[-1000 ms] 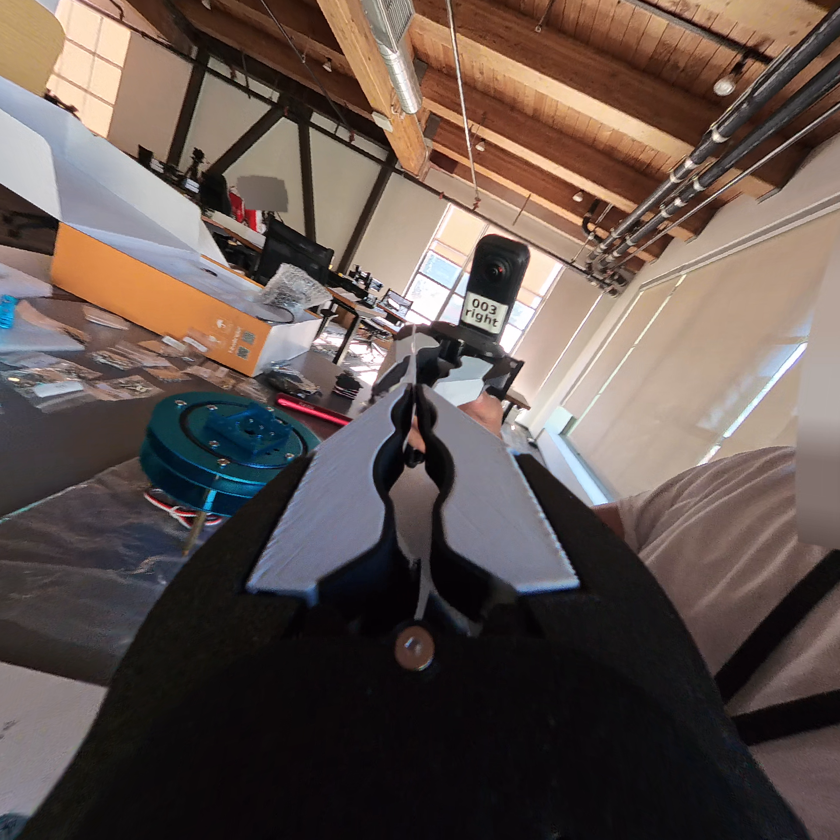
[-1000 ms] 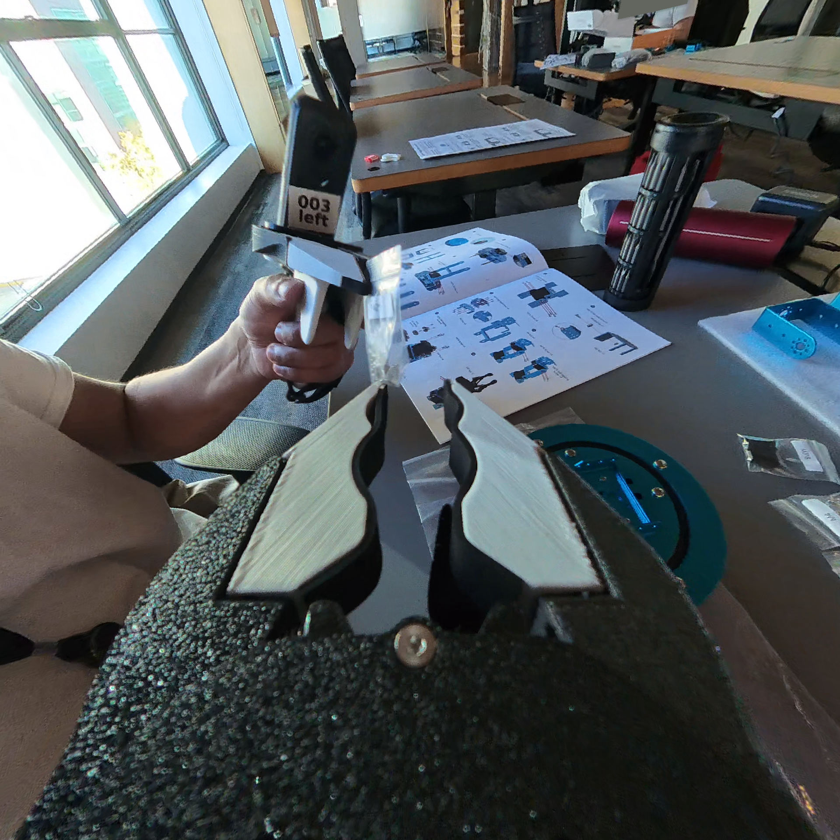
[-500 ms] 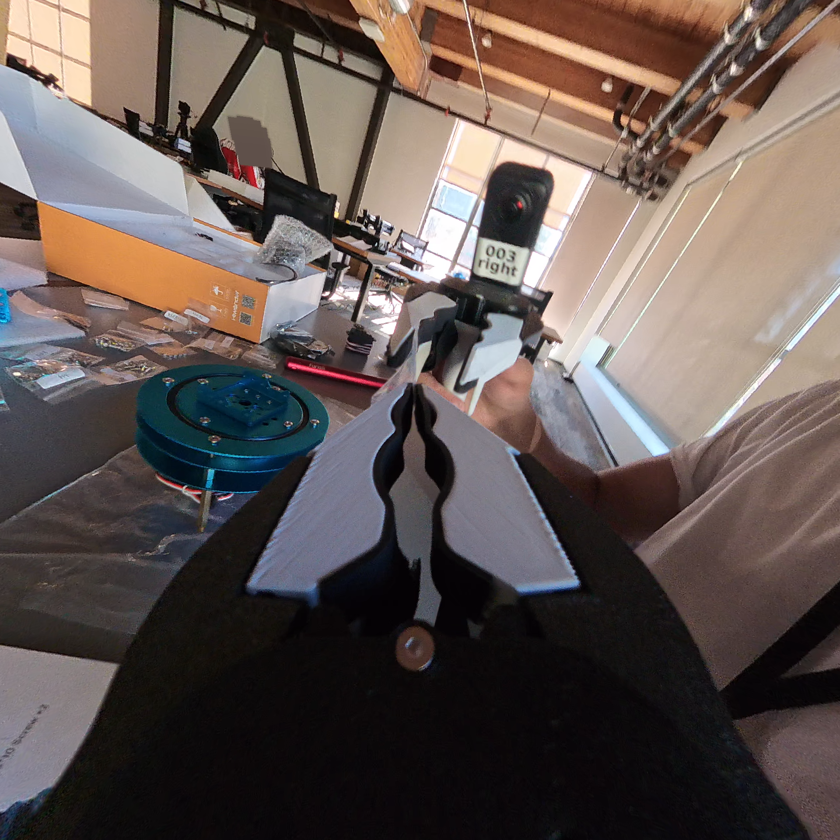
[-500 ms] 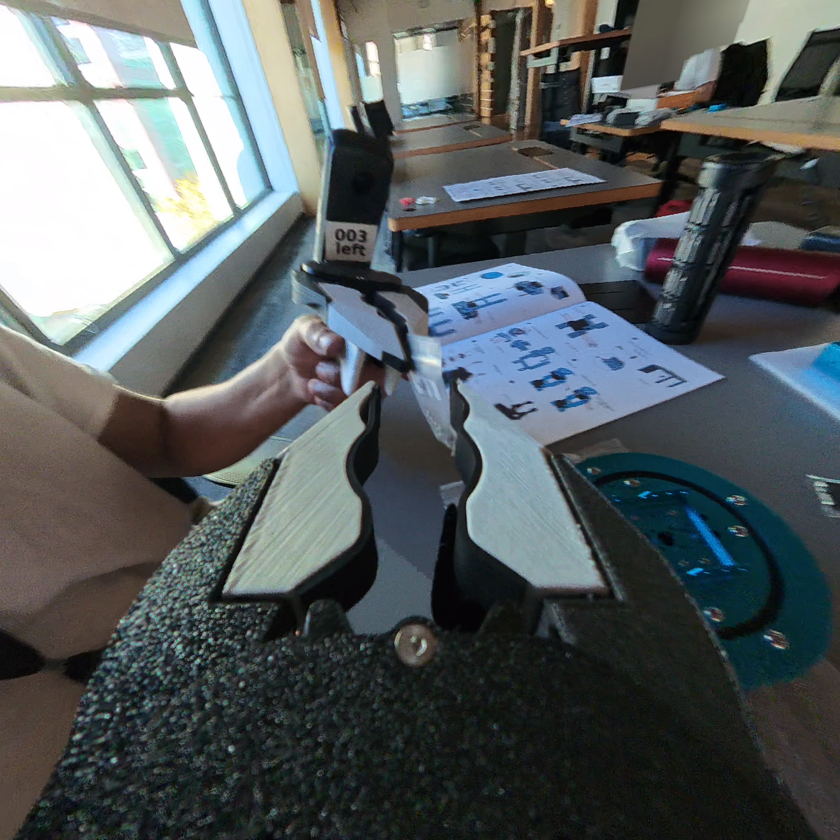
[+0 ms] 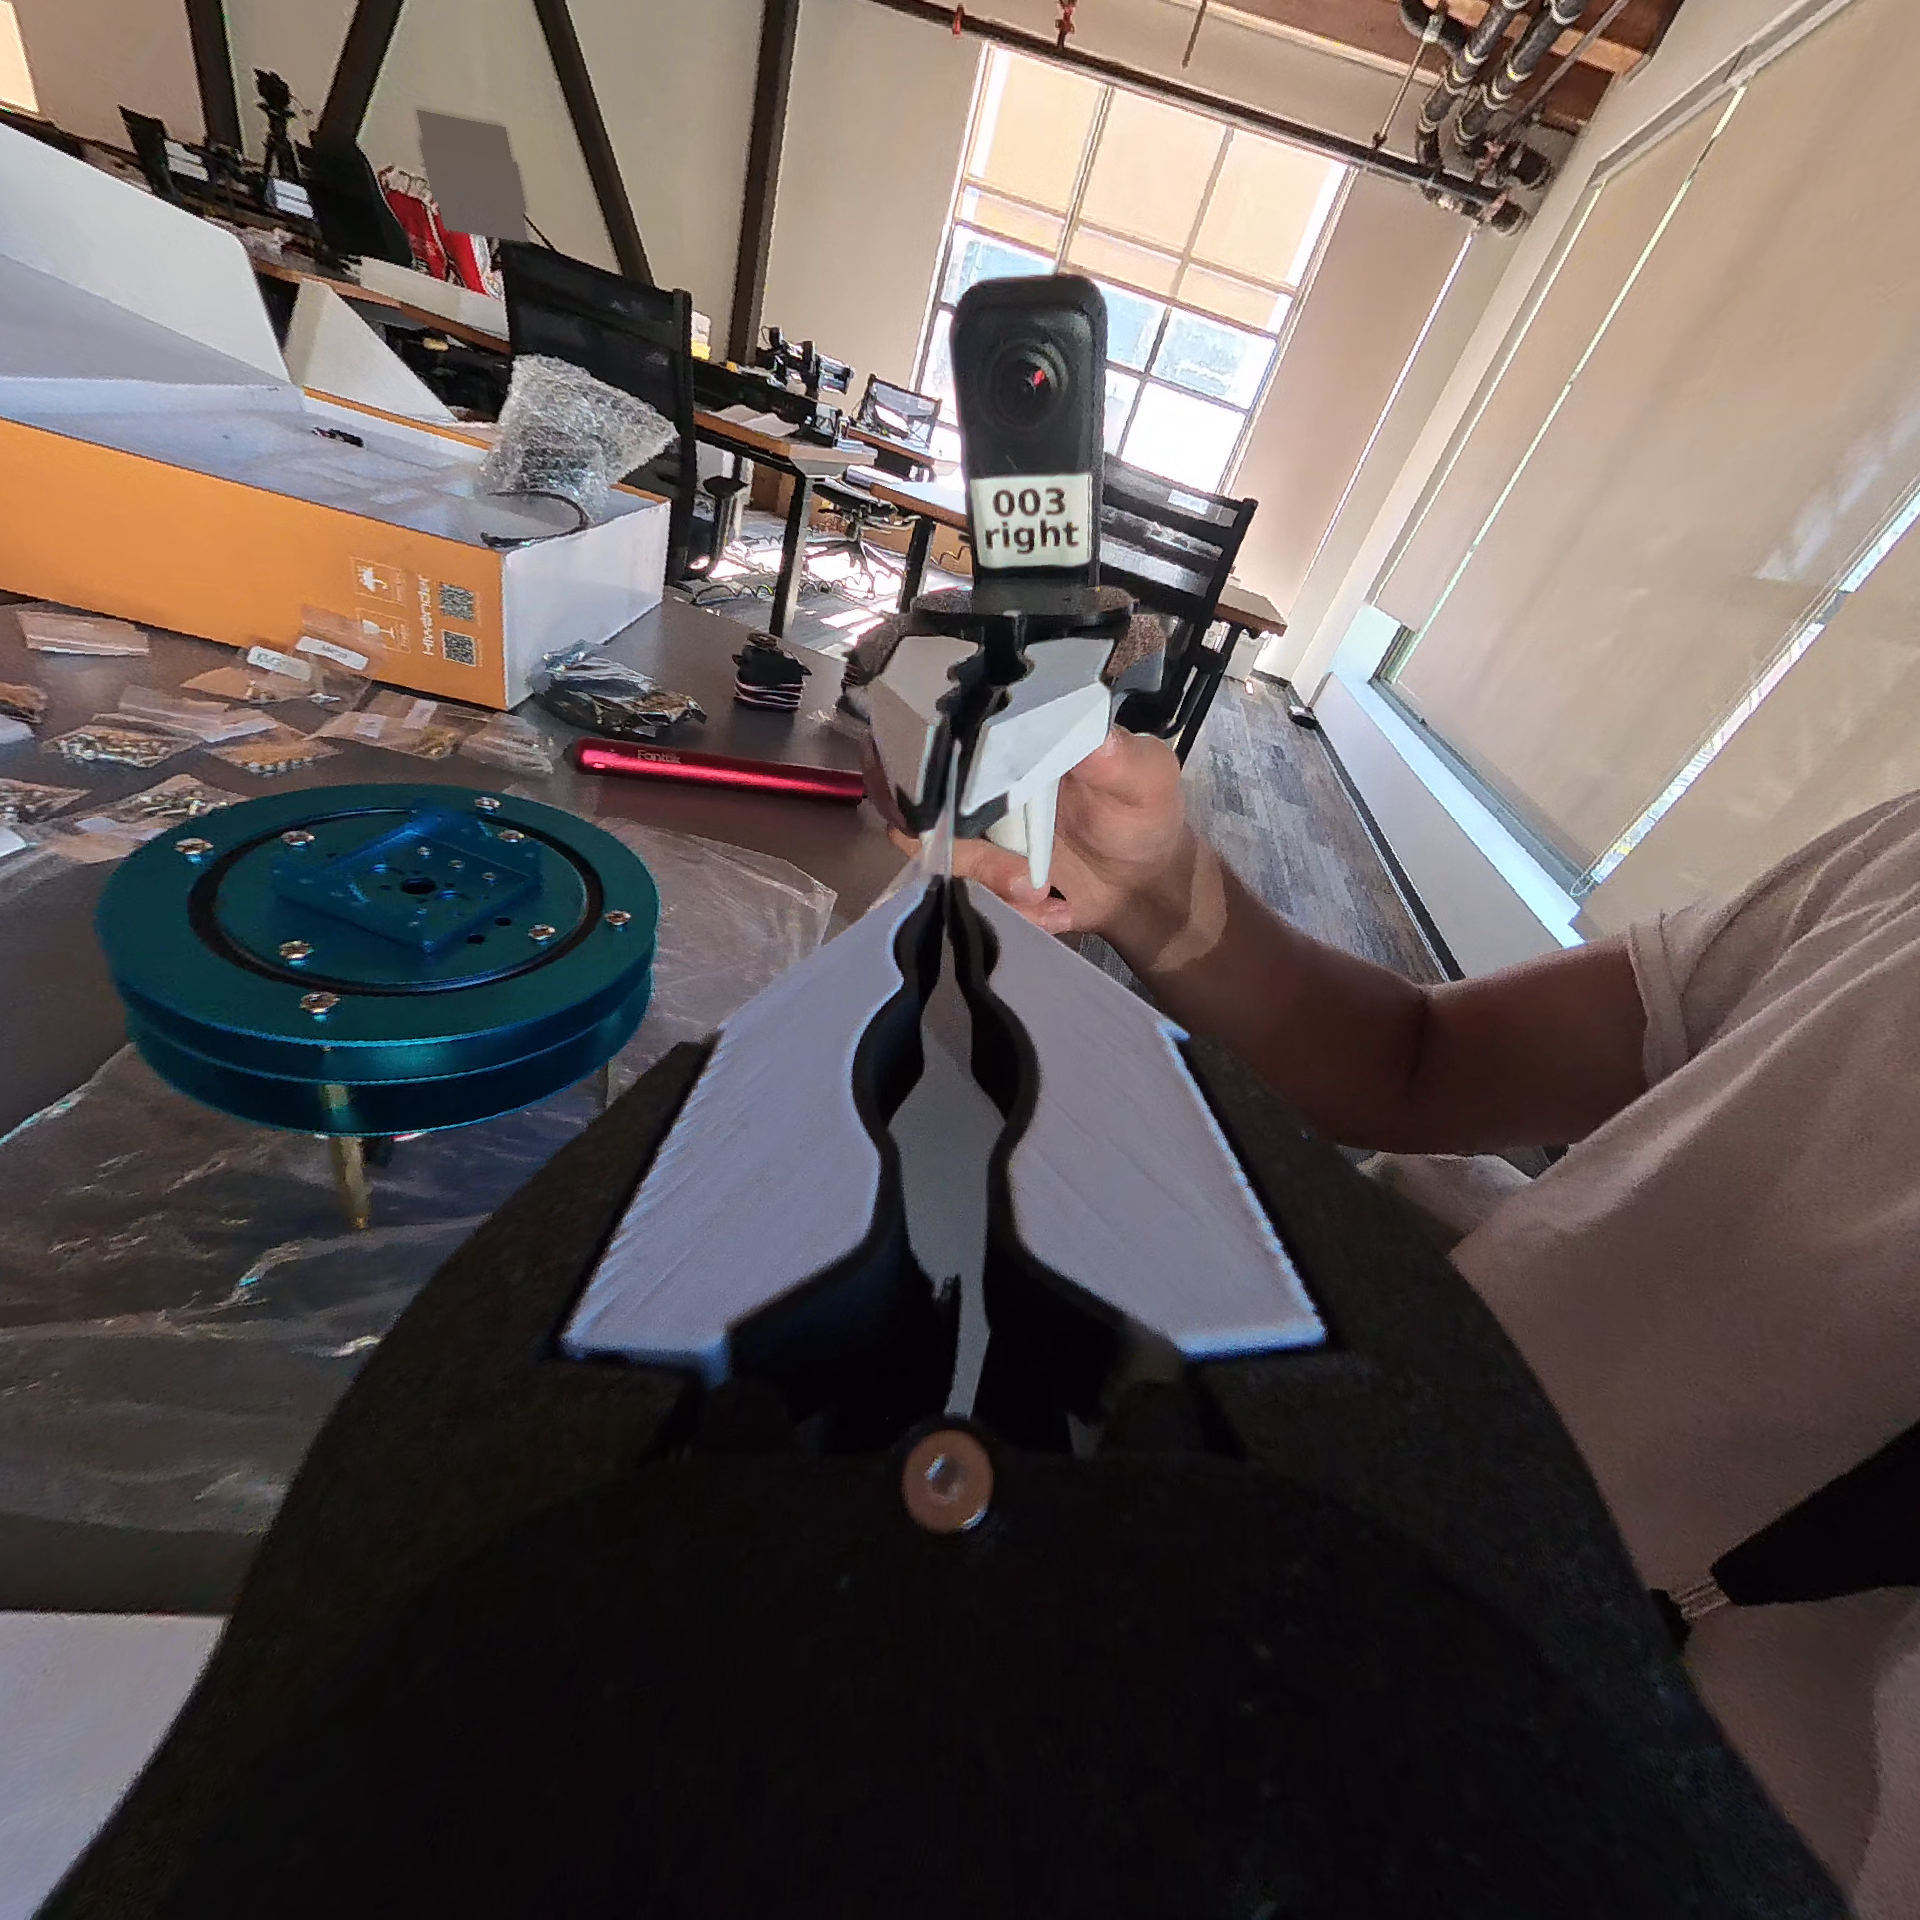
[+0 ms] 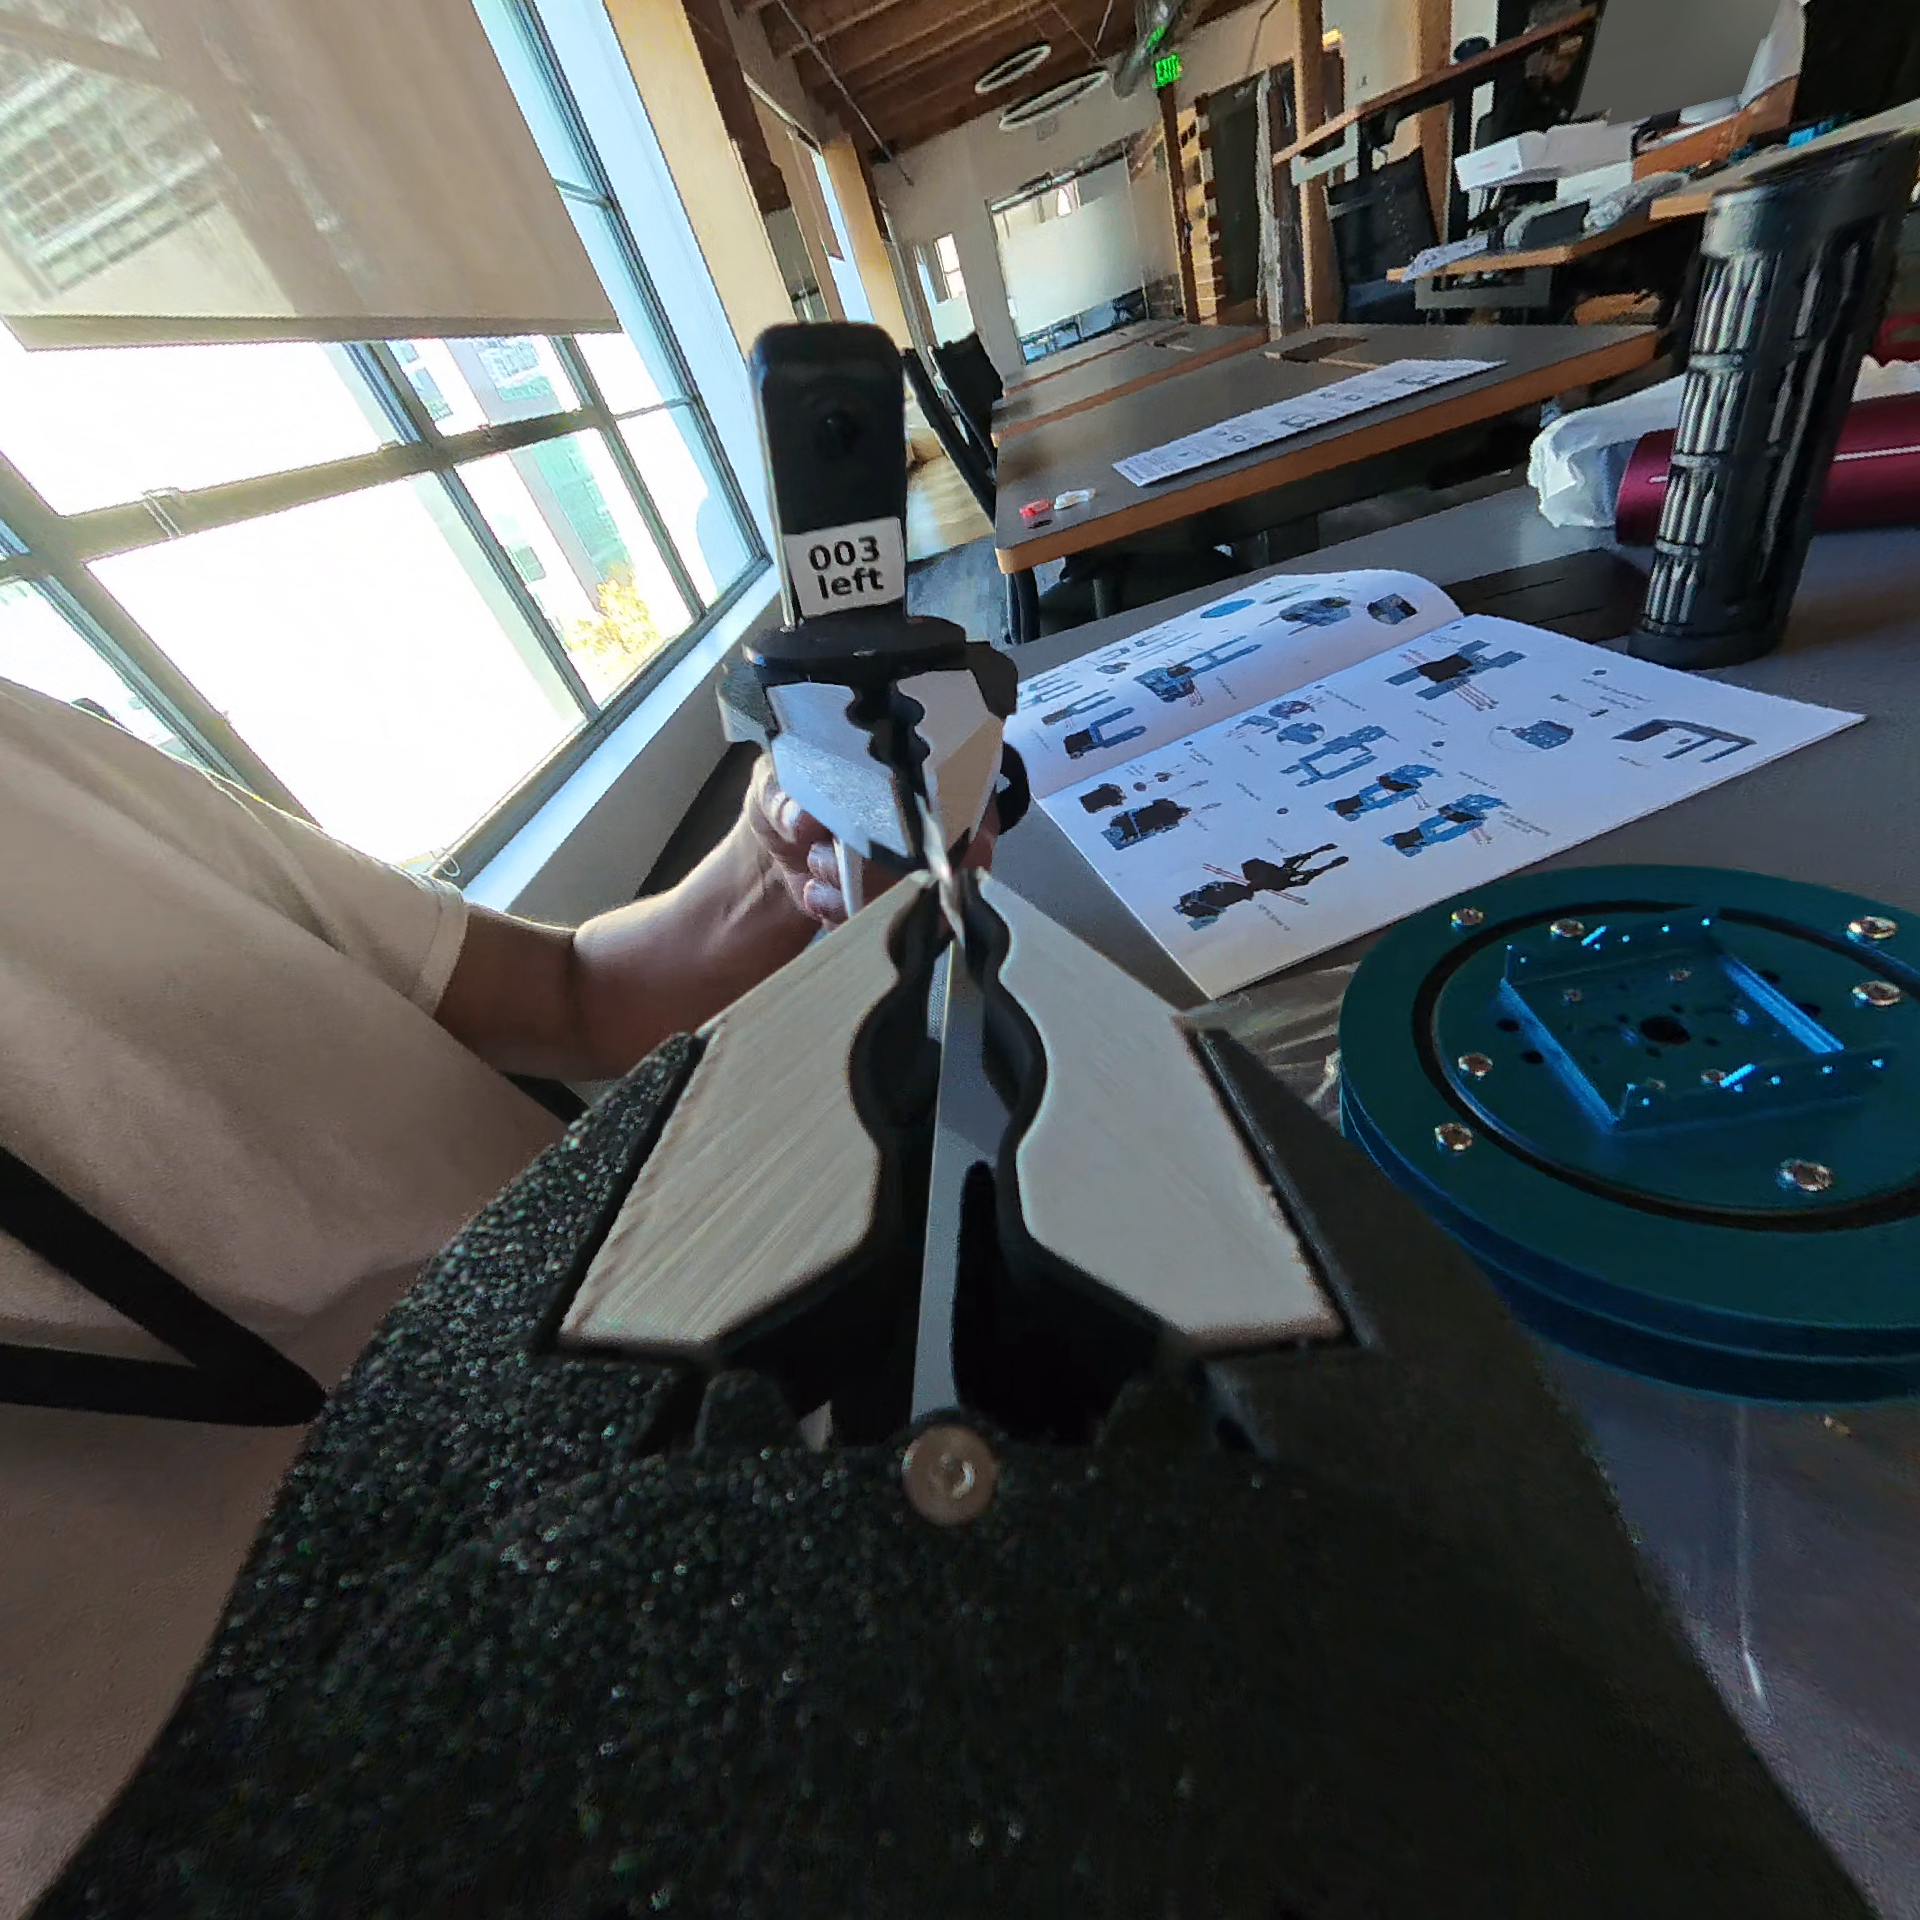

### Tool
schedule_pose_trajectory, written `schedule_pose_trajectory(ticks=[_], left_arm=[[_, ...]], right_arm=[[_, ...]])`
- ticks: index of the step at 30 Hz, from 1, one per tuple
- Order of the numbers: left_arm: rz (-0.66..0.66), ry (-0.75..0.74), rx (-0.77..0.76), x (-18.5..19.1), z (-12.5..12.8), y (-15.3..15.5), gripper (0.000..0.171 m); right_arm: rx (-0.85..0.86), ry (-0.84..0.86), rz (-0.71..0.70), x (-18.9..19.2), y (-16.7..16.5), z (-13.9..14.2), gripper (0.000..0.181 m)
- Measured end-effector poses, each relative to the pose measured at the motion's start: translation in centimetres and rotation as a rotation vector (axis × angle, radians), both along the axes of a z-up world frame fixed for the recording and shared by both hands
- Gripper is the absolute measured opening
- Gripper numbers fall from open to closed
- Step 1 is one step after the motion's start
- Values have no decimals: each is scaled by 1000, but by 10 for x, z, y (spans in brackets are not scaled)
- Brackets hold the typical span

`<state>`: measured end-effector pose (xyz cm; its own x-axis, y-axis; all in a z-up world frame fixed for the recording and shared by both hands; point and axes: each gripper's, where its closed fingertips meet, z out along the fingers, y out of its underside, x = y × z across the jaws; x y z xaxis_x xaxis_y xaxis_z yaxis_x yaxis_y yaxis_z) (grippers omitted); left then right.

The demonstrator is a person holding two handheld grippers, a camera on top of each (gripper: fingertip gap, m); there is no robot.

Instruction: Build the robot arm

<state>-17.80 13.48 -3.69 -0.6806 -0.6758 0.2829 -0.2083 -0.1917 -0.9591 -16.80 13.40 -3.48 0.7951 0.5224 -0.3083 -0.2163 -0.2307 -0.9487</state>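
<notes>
My left gripper [image 5: 943,902] is shut on a small clear plastic bag [image 5: 935,860], held in the air beside the table edge. My right gripper [image 6: 940,899] faces it tip to tip and is shut on the same bag [image 6: 943,871]. The bag is thin and mostly hidden between the two pairs of jaws. In the left wrist view the right gripper [image 5: 935,816] shows just beyond my fingertips; in the right wrist view the left gripper [image 6: 914,831] does. A teal round base [image 5: 374,935] with a blue bracket [image 5: 410,883] stands on the table; it also shows in the right wrist view [image 6: 1662,1091].
The base rests on a clear plastic sheet [image 5: 156,1247]. Behind it lie several small parts bags [image 5: 208,727], a red tube [image 5: 717,779] and an orange and white box [image 5: 312,561]. An open manual [image 6: 1403,748] and a black ribbed cylinder [image 6: 1756,416] sit on the grey table [image 6: 1766,800]. My left and right fingertips are right by each other.
My right gripper was open and has closed on the bag that the left gripper holds. Both grippers have moved closer, tip to tip, and tilted lower.
</notes>
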Motion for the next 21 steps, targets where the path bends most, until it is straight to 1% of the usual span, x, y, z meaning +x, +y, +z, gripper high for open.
schedule_pose_trajectory(ticks=[2, 4, 6, 8, 10, 12, 14, 21], left_arm=[[-2, 4, 24, 1, -4, -5, 0], [23, 0, 42, 4, -6, -4, 0], [41, -11, 14, 9, -4, -3, 1], [11, -18, 8, 10, -6, -6, 0], [18, -17, 22, 17, -10, -4, 0], [10, -5, 25, 22, -15, -5, 0], [-1, 4, 16, 27, -18, -4, 0], [-15, 34, 24, 40, -31, -4, 0]], right_arm=[[-7, -8, 4, -1, -2, -5, 0], [-13, -7, -1, 1, -3, -9, 0], [-11, 11, -1, 4, -4, -12, 0], [-2, 36, 3, 7, -4, -13, 0], [2, 35, 6, 12, -4, -14, 0], [34, 70, 0, 17, -4, -10, 8], [16, 92, 33, 16, -4, -13, 0], [24, 71, -46, 30, 3, -23, 0]])
